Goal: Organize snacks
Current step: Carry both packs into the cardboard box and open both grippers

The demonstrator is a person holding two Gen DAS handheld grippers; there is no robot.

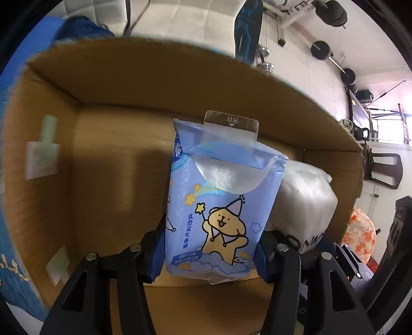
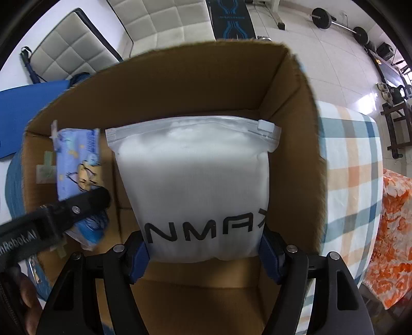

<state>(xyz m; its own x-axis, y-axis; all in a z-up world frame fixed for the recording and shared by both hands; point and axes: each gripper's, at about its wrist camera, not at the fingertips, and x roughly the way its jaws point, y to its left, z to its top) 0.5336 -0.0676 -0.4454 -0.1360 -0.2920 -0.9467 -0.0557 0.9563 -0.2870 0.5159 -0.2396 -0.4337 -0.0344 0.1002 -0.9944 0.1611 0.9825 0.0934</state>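
Observation:
My left gripper [image 1: 209,251] is shut on a light blue pack [image 1: 219,206] printed with a yellow cartoon bear, held upright inside an open cardboard box [image 1: 103,85]. My right gripper [image 2: 204,253] is shut on a white zip-top bag [image 2: 195,185] with black letters, also inside the cardboard box [image 2: 180,77]. The white zip-top bag [image 1: 306,198] shows to the right of the blue pack in the left wrist view. In the right wrist view the blue pack [image 2: 77,154] and the left gripper's finger [image 2: 77,203] sit to the left of the bag.
The box stands on a plaid cloth [image 2: 352,170]. An orange patterned cloth [image 2: 394,232] lies to the right. A blue mat [image 2: 20,108] is at the left. White cushioned furniture [image 2: 164,23] and barbell weights [image 2: 322,18] occupy the tiled floor behind.

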